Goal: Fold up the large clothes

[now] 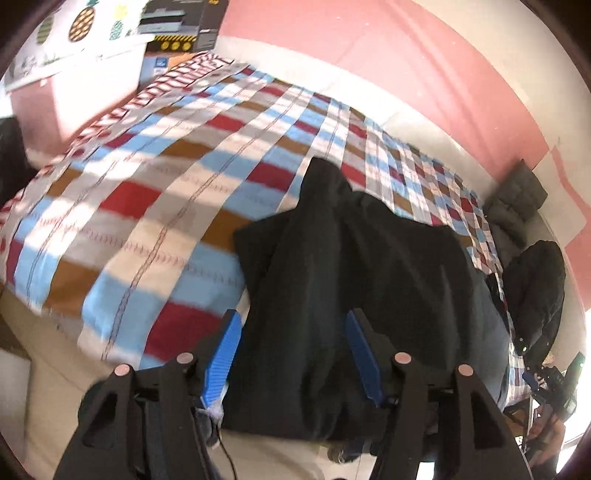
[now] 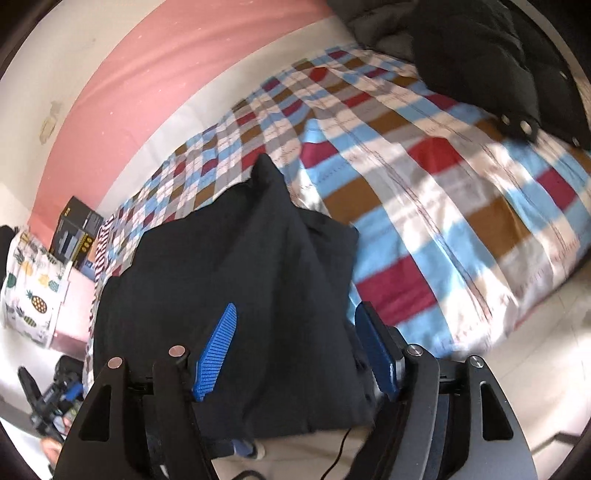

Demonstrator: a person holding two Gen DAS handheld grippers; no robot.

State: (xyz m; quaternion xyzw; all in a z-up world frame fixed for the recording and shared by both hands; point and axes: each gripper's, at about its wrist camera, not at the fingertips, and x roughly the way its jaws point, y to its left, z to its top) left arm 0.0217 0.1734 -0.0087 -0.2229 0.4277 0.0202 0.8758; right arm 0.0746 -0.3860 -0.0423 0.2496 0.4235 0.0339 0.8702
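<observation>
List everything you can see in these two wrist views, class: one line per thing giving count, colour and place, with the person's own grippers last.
Black garment: one, black, bunched at the near edge of the bed, between both grippers' fingers.
Checked bedsheet: one, red, blue, brown and white, covering the bed.
Dark jackets: a heap, black and grey, at the bed's far right corner.
Cardboard box: one, black with yellow marks, by the pink wall.
Pineapple-print cloth: one, white, left of the bed.
Pink wall: one, behind the bed.
Left gripper: one, black with blue pads, open around the garment.
Right gripper: same, open.
</observation>
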